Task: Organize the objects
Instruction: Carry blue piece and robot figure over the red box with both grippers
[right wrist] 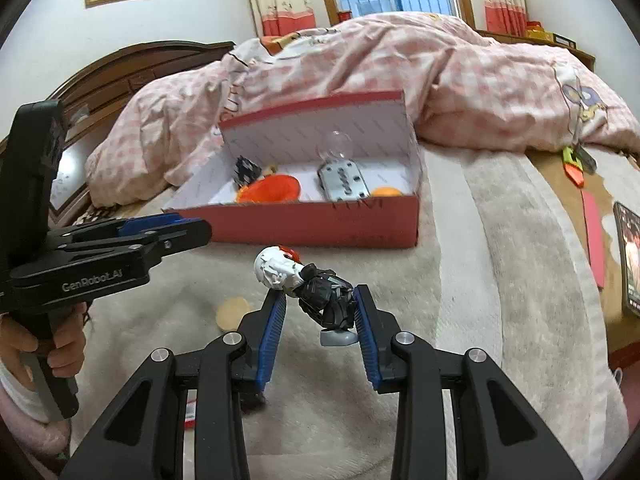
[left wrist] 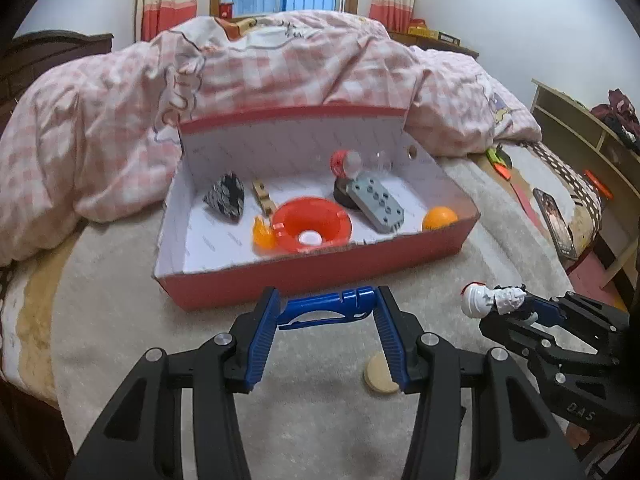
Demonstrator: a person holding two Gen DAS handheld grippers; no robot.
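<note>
My left gripper [left wrist: 328, 306] is shut on a blue plastic tool [left wrist: 326, 309], held crosswise between its blue pads just in front of the red box [left wrist: 280, 276]. My right gripper [right wrist: 320, 304] is shut on a small toy figure [right wrist: 316, 288] with a white head and dark body, lifted above the blanket. The same figure [left wrist: 490, 300] shows at the right of the left wrist view, and the left gripper [right wrist: 168, 232] appears at the left of the right wrist view. Inside the box lie an orange funnel [left wrist: 312, 226], a grey block [left wrist: 376, 202], an orange ball [left wrist: 439, 218] and a dark patterned piece [left wrist: 226, 198].
A tan round disc [left wrist: 380, 372] lies on the beige blanket [left wrist: 160, 340] near my left gripper. A pink checked quilt [left wrist: 280, 68] is heaped behind the box. A phone [left wrist: 556, 222] and orange and green items [left wrist: 500, 162] lie at the right. A person's hand [right wrist: 60, 344] holds the left gripper's handle.
</note>
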